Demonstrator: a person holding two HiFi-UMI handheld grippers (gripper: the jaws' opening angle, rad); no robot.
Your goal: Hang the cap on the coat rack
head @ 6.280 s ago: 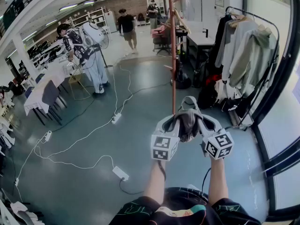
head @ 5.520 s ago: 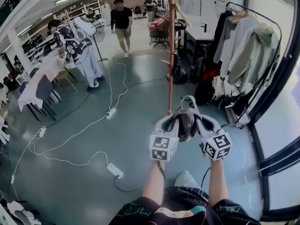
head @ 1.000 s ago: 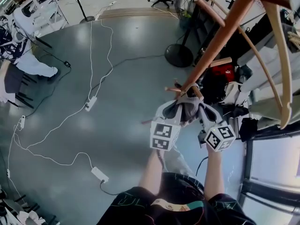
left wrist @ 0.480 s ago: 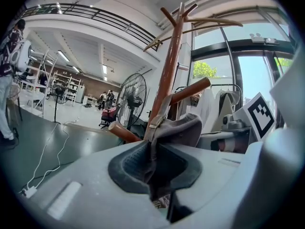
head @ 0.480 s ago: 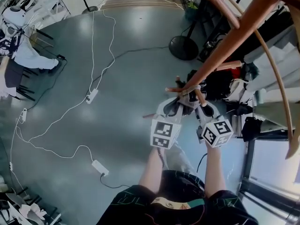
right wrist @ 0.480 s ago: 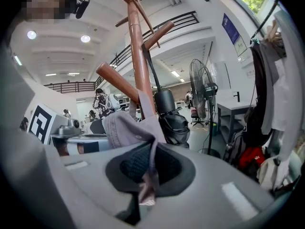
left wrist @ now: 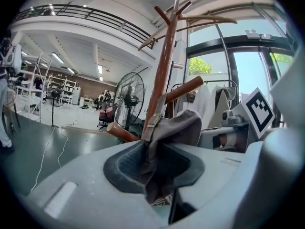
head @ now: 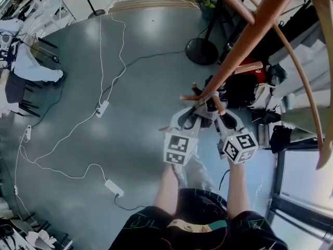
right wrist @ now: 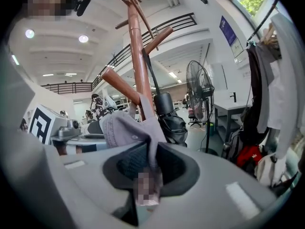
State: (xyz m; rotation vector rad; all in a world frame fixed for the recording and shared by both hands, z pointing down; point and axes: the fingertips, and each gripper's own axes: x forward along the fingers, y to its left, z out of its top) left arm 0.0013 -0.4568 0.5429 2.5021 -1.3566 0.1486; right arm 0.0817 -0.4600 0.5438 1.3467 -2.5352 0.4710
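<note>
Grey cap [left wrist: 183, 128] btwn L fingers [left wrist: 121, 168], opening | R fingers [right wrist: 127, 168] pinch it

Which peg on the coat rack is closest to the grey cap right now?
The lowest peg, the short one pointing left in the left gripper view; it runs in right behind the cap. The other pegs branch off higher up.

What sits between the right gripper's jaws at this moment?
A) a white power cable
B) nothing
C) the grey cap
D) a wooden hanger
C: in its own view the right gripper is closed on fabric of the grey cap, close to the coat rack.
</note>
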